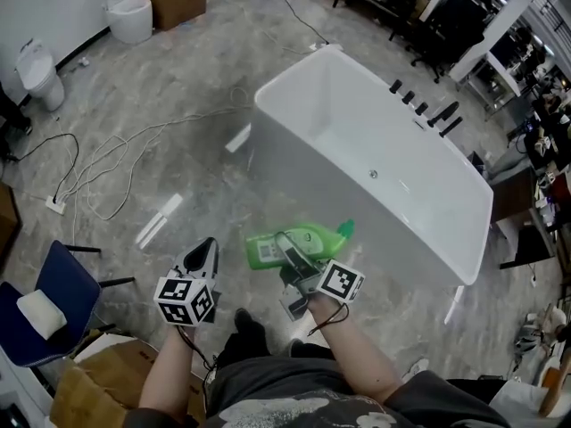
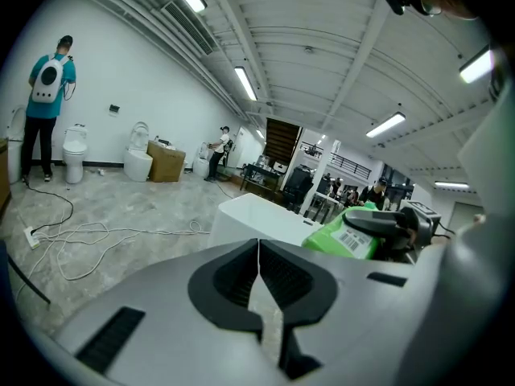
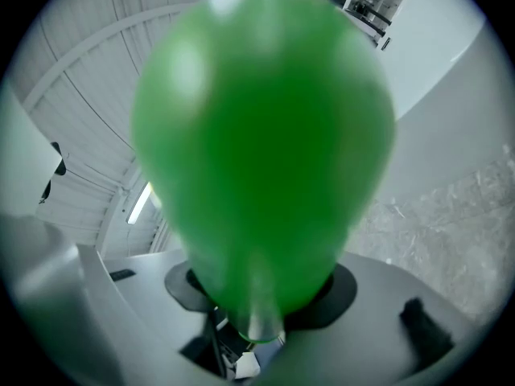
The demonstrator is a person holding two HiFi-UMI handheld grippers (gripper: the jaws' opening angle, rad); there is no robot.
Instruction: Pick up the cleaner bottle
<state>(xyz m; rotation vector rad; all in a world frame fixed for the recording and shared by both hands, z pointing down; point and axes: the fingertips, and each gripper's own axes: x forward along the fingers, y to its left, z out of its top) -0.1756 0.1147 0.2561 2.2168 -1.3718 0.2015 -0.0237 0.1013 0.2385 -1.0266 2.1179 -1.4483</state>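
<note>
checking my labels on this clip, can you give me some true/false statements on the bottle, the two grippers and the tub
1. The right gripper holds the green bottle. True.
2. The left gripper has its jaws wide apart. False: they are together, with nothing between them.
3. The green bottle stands upright on the floor. False: it lies sideways in the right gripper's jaws.
4. A white bathtub is in front of the person. True.

Bright, even lighting; dark fisheye corners.
</note>
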